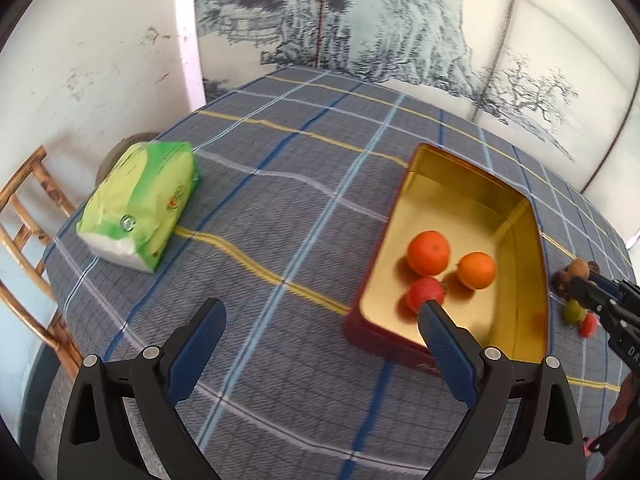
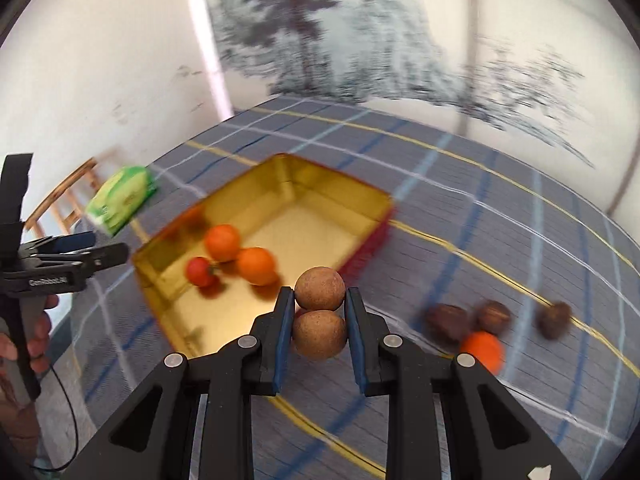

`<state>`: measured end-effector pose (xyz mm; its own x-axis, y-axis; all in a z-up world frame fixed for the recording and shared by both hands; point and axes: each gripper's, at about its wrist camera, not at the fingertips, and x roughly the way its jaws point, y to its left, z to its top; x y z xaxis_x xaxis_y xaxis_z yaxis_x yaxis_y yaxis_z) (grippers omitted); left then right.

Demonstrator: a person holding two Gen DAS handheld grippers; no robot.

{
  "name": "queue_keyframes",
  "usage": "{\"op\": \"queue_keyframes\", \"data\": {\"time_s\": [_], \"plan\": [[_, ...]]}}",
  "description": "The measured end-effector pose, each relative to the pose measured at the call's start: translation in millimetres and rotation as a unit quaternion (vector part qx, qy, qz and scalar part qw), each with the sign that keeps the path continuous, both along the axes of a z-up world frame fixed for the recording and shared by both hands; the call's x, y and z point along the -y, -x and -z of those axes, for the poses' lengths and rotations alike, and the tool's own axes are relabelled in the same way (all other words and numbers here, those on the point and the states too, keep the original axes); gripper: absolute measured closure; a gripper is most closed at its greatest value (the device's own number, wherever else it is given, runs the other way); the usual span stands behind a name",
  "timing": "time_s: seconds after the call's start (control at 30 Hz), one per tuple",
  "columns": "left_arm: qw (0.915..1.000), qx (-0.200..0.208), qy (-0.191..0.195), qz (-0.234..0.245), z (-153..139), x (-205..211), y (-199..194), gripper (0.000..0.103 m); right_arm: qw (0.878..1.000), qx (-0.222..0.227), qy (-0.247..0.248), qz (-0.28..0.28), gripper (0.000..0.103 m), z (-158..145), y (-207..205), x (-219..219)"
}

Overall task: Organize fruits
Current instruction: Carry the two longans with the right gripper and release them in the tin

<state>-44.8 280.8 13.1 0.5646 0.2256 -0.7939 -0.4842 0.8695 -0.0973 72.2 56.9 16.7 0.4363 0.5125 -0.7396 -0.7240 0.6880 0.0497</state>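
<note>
In the left wrist view, your left gripper [image 1: 320,320] hangs with jaws wide and empty at lower centre, beside the gold tin [image 1: 516,216] holding two oranges [image 1: 428,252] and a tomato [image 1: 424,292]. In the right wrist view, your right gripper [image 2: 320,300] clamps two brown round fruits [image 2: 320,308] at centre frame near the tin's edge; this looks like the carry step, so next bring them over the tin and release.

Off to my left a green tissue pack [image 1: 140,204] lies on the plaid-clothed counter [image 1: 280,208], a bamboo chair [image 1: 28,216] beside it, an ink-landscape screen [image 1: 360,20] behind.
</note>
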Motion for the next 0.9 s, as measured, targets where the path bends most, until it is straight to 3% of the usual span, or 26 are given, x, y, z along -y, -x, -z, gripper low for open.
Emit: {"op": "queue_keyframes", "data": {"time_s": [0.4, 0.9], "plan": [[0.9997, -0.011, 0.005, -0.023, 7.1, -17.8, 10.1, 0.006, 0.996, -0.015, 0.059, -0.061, 0.079, 31.6, 8.2, -68.4], [0.9996, -0.018, 0.006, -0.019, 10.3, -18.9, 7.0, 0.006, 0.995, -0.023, 0.084, -0.058, 0.079, 52.4, 1.4, -84.5]]}}
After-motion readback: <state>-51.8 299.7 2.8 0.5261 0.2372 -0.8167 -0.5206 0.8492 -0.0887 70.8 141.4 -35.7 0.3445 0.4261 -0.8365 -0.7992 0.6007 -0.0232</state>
